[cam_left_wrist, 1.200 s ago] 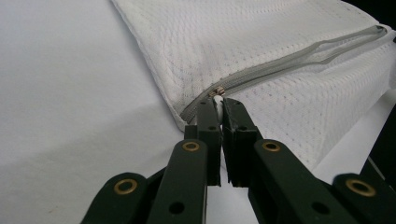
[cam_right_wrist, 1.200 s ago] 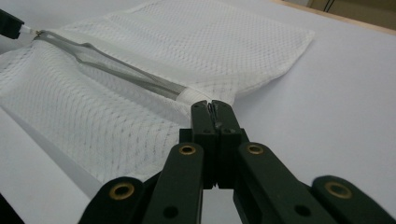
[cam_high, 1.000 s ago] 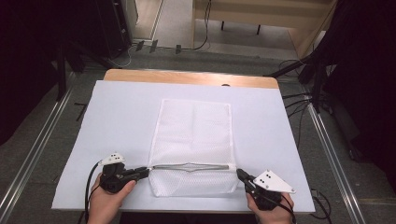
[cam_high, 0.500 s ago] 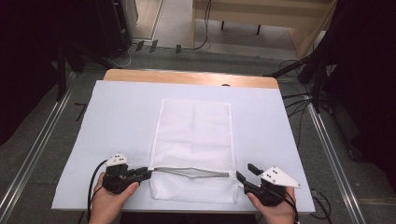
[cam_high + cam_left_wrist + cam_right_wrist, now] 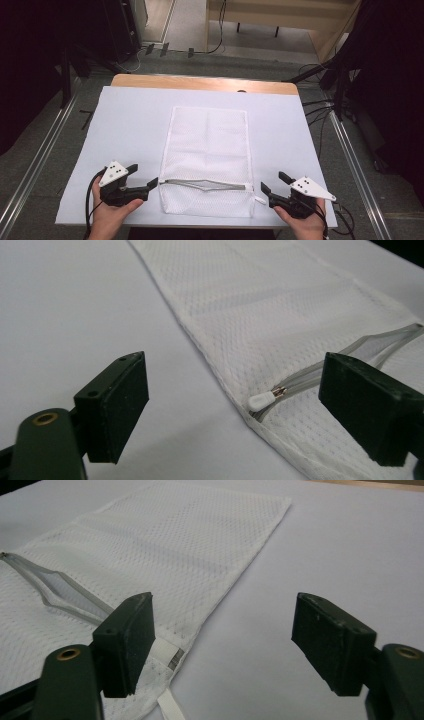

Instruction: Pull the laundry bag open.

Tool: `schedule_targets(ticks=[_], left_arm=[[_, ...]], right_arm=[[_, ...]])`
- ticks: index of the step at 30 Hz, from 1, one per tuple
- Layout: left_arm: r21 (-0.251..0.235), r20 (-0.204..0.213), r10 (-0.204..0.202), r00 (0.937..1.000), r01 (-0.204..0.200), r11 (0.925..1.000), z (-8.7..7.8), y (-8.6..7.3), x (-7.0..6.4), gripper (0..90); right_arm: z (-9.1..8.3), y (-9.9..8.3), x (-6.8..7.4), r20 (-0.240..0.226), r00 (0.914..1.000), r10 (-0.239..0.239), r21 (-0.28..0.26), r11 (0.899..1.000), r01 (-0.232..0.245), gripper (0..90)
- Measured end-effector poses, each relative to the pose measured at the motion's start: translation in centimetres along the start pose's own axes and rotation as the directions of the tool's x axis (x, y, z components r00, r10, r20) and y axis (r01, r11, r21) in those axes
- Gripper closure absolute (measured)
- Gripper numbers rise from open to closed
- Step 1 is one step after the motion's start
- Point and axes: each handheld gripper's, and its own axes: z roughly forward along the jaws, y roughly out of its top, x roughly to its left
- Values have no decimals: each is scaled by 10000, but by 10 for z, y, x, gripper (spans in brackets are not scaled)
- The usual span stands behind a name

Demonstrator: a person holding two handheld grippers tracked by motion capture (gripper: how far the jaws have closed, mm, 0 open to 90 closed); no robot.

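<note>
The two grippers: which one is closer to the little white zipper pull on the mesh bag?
The left gripper. The zipper pull lies at the mesh bag's left edge, between that gripper's open jaws. The right gripper sits by the zipper's other end.

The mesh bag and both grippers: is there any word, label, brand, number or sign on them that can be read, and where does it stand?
None can be read.
Mesh bag: plain white mesh, no print.
Fabric tab at its corner: blank as far as it shows.
Zipper pull: plain white, no mark.
Left gripper and right gripper: the grey plates bear small dark holes, no letters; the fingers are plain black.
</note>
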Motion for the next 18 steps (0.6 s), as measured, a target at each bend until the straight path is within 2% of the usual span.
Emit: schedule_targets(ticks=[3,5,9,12,18], left_arm=[[-274,219,-86,9997,92,9996,-5,0,8,73],[-575,151,-66,9999,74,9983,-9,-1,12,65],[-998,-28,238,9997,-239,9947,-18,-1,20,53],[-1119,60,129,9999,-122,9936,-21,-2,28,24],[-1176,-273,-107,9996,74,9930,-24,-4,38,24]], right_arm=[[-3,0,-7,-57,9998,190,-143,9997,-191,225],[-6,0,-12,-7,9994,350,-223,9991,-350,214],[-12,-1,-23,151,9984,548,-394,9978,-542,193],[-17,-2,-30,279,9976,631,-470,9970,-617,181],[-24,-4,-42,487,9963,704,-584,9960,-675,160]])
